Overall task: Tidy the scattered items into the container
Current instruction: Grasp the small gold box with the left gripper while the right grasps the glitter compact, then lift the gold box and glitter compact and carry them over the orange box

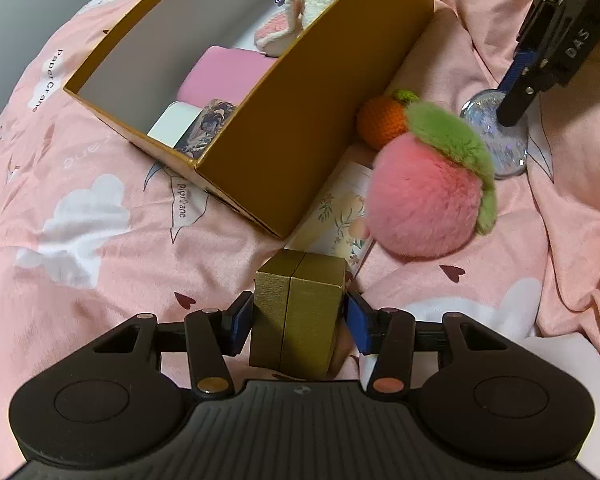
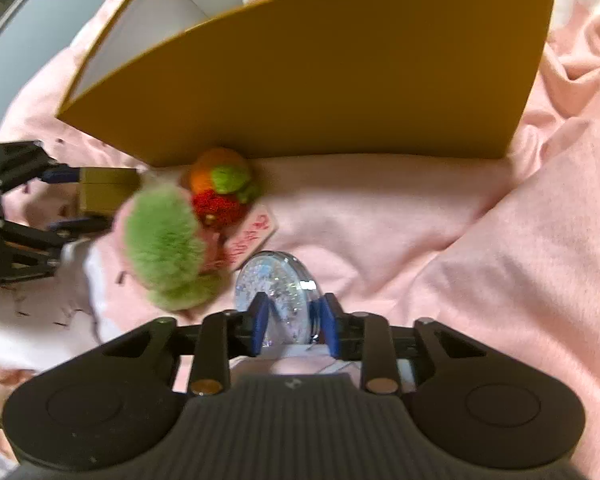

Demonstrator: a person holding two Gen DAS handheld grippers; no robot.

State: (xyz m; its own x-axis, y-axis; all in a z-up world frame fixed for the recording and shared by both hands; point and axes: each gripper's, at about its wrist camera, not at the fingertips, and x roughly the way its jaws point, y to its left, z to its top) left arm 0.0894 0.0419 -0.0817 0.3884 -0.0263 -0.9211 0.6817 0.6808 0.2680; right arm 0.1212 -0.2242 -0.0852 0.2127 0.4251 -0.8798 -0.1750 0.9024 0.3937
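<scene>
Pink bedspread [image 1: 100,288] printed "Paper Crane" carries everything. Gold box container [image 1: 324,120] sits open-topped ahead of both hands, part-filled; a blue tag inside reads roughly "OCEAN CRANE". Fluffy peach plush [image 1: 424,200] and crochet orange [image 1: 380,124] lie loose beside its long wall. Left tongs [image 1: 298,322] pinch a small gold cube box [image 1: 300,312], seam upright; the container lies up and left of it, nearer this hand. Right tongs [image 2: 294,328] straddle a glitter disc [image 2: 276,284] on edge, pads closed on its faces.
</scene>
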